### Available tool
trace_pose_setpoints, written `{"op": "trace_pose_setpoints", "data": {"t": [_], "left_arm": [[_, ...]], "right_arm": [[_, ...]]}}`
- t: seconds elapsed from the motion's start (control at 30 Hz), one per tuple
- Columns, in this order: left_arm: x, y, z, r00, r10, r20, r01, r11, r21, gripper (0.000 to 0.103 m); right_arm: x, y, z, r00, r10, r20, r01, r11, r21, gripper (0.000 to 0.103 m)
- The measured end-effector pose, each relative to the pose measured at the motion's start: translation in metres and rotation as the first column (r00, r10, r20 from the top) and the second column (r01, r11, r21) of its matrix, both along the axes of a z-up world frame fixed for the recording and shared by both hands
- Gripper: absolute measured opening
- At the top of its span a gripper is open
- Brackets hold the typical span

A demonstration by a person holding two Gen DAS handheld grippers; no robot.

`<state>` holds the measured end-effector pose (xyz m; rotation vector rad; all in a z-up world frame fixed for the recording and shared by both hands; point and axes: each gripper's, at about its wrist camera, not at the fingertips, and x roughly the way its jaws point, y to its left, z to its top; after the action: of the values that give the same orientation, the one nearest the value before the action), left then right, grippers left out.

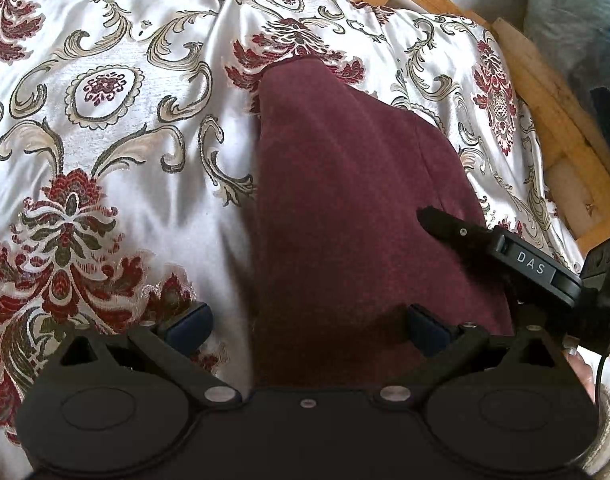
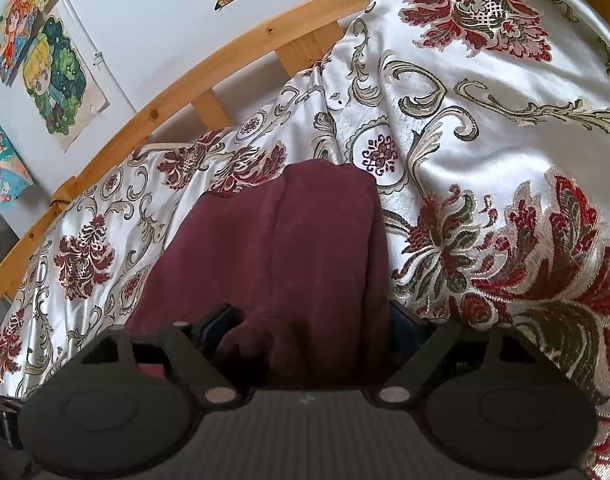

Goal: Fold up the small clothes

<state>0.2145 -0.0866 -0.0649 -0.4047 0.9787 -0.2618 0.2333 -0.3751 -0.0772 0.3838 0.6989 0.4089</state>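
One maroon garment bunched between wide-spread fingers of right hand-held gripper.

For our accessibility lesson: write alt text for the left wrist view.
A maroon garment lies folded lengthwise on a floral satin bedspread. The left tongs stand open at its near edge; the right tongs reach in from the right.

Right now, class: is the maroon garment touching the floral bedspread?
Touching. The left wrist view shows the maroon garment lying flat on the floral bedspread, no gap.
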Motion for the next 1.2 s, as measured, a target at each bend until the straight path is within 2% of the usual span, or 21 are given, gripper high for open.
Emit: {"op": "trace_pose_setpoints", "data": {"t": [0.07,0.27,0.4,0.47,0.53,0.6,0.67,0.7,0.73,0.9,0.97,1.13,1.2], "left_arm": [[0.0,0.001,0.0,1.0,-0.006,-0.004,0.006,1.0,-0.003,0.102],[0.001,0.004,0.0,1.0,-0.023,-0.019,0.022,0.999,-0.047,0.1],[0.002,0.006,0.0,0.999,-0.043,-0.023,0.041,0.995,-0.092,0.096],[0.005,0.009,-0.001,0.999,-0.039,-0.033,0.035,0.993,-0.112,0.092],[0.006,0.012,-0.002,0.999,-0.034,-0.039,0.029,0.992,-0.124,0.088],[0.007,0.014,-0.003,0.998,-0.034,-0.047,0.027,0.991,-0.135,0.085],[0.007,0.015,-0.004,0.998,-0.04,-0.046,0.033,0.988,-0.149,0.078],[0.007,0.015,-0.004,0.998,-0.043,-0.044,0.036,0.987,-0.155,0.075],[0.007,0.014,-0.004,0.998,-0.048,-0.043,0.041,0.986,-0.163,0.072],[0.005,0.012,0.0,0.998,-0.05,-0.028,0.045,0.989,-0.141,0.06],[0.003,0.012,0.004,0.999,-0.052,-0.015,0.05,0.99,-0.13,0.053],[-0.003,0.012,0.014,0.998,-0.059,0.014,0.06,0.993,-0.105,0.046],[-0.009,0.013,0.019,0.997,-0.064,0.039,0.067,0.993,-0.092,0.044]], "right_arm": [[-0.001,0.0,0.0,1.0,-0.004,0.002,0.004,1.0,0.002,0.078],[-0.003,-0.001,0.0,1.0,-0.007,-0.006,0.007,0.999,0.047,0.068],[-0.004,-0.005,-0.002,1.0,-0.01,-0.016,0.011,0.995,0.097,0.072],[-0.002,-0.012,-0.004,1.0,-0.006,-0.027,0.01,0.985,0.173,0.079],[0.002,-0.019,-0.007,0.999,-0.011,-0.044,0.021,0.971,0.236,0.082],[0.005,-0.025,-0.01,0.998,-0.02,-0.064,0.038,0.955,0.293,0.082],[0.008,-0.028,-0.012,0.996,-0.031,-0.08,0.055,0.947,0.316,0.075],[0.009,-0.029,-0.013,0.996,-0.037,-0.085,0.061,0.95,0.308,0.072],[0.009,-0.028,-0.013,0.995,-0.044,-0.087,0.067,0.954,0.291,0.064],[0.003,-0.017,-0.008,0.997,-0.05,-0.063,0.062,0.976,0.21,0.051],[-0.002,-0.01,-0.002,0.998,-0.046,-0.033,0.051,0.985,0.165,0.04],[-0.019,0.001,0.017,0.999,-0.021,0.045,0.016,0.994,0.104,0.033],[-0.029,0.011,0.028,0.995,-0.004,0.1,-0.001,0.999,0.05,0.032]]}}
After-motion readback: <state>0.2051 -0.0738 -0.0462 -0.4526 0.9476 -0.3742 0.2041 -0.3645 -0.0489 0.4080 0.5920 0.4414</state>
